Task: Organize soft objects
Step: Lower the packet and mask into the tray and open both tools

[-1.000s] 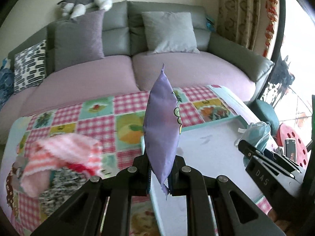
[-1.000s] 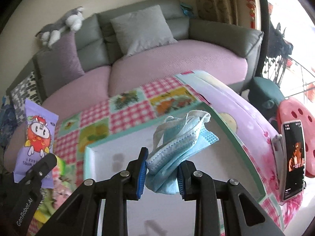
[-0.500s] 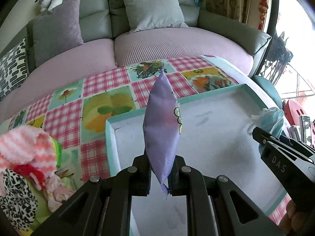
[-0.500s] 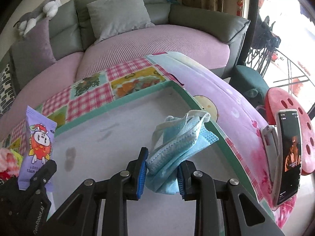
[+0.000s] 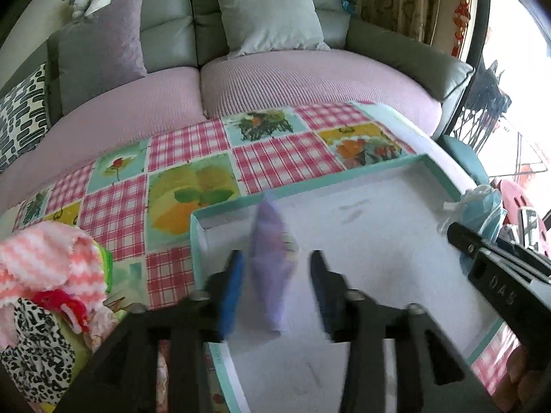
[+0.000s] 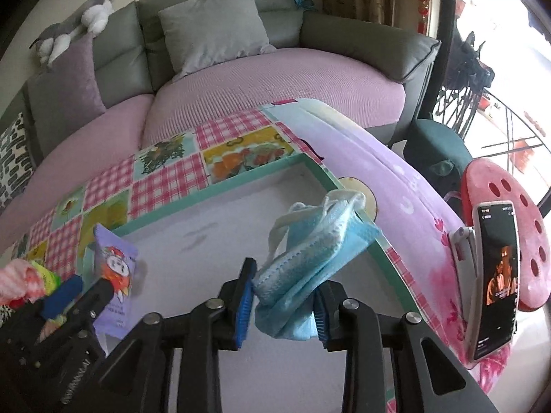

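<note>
My left gripper [image 5: 275, 285] is open over the left part of the teal-rimmed white tray [image 5: 344, 172]. The purple snack packet [image 5: 272, 268] is loose and blurred between its jaws, dropping toward the tray floor. It also shows in the right wrist view [image 6: 115, 272], beside the left gripper [image 6: 69, 296]. My right gripper [image 6: 284, 296] is shut on a bundle of blue face masks [image 6: 310, 251] and holds it above the tray [image 6: 220, 186] near its right rim. The masks [image 5: 482, 206] show at the right in the left wrist view.
A pile of soft clothes, pink striped knit and leopard print [image 5: 44, 292], lies left of the tray on the checked cloth [image 5: 193, 144]. A sofa with cushions [image 5: 268, 13] stands behind. A phone on a stand [image 6: 492, 275] and a red stool [image 6: 516, 213] are at the right.
My left gripper has opened and let go of the purple packet, which is falling into the tray. Both grippers have moved forward and down over the tray. The right still holds the masks.
</note>
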